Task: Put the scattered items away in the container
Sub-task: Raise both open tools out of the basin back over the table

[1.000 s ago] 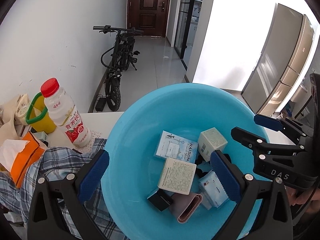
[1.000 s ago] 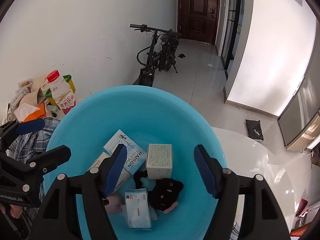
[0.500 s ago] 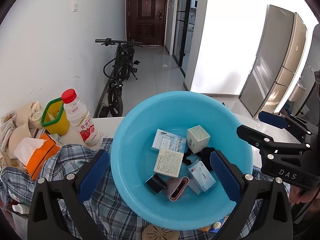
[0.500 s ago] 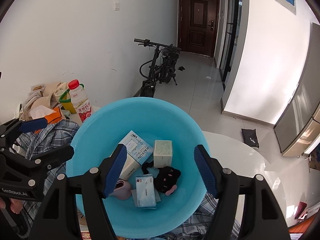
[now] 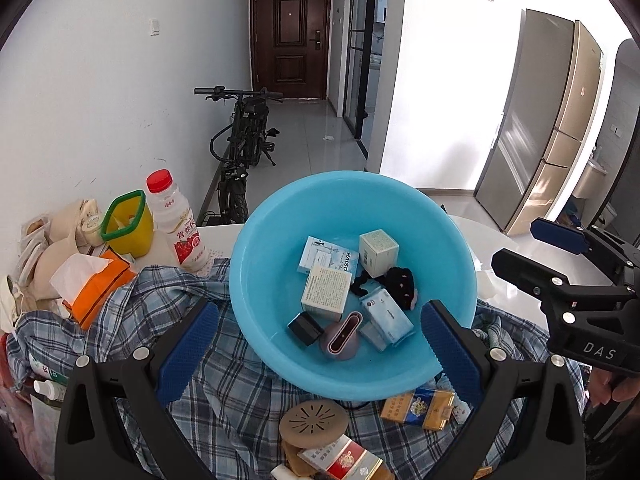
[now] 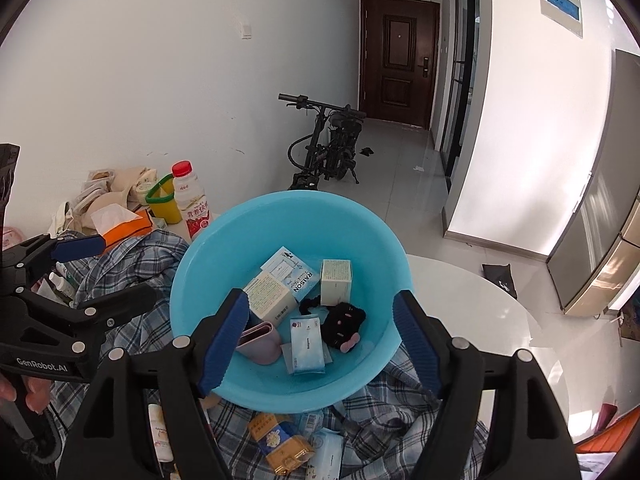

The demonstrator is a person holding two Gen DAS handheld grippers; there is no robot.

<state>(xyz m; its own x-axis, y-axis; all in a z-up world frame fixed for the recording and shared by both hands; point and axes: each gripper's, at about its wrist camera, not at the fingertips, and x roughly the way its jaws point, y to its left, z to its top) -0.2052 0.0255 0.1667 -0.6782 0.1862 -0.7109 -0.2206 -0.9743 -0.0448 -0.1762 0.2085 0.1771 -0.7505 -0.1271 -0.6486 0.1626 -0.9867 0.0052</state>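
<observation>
Blue basin (image 5: 352,200) sits centre frame on a plaid cloth (image 5: 240,392) over the table (image 5: 496,248), mouth upward. Inside, the white pack (image 6: 306,340) lies long axis toward the lower frame edge. Left claw (image 5: 316,348) stands wide, empty. Right claw (image 6: 320,340) is opening, nothing between its pads

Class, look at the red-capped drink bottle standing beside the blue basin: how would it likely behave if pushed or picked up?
The bottle stands tall and narrow, so a push high up would probably tip it. Its round body would then likely roll. It looks full, so probably heavy for its size.
</observation>
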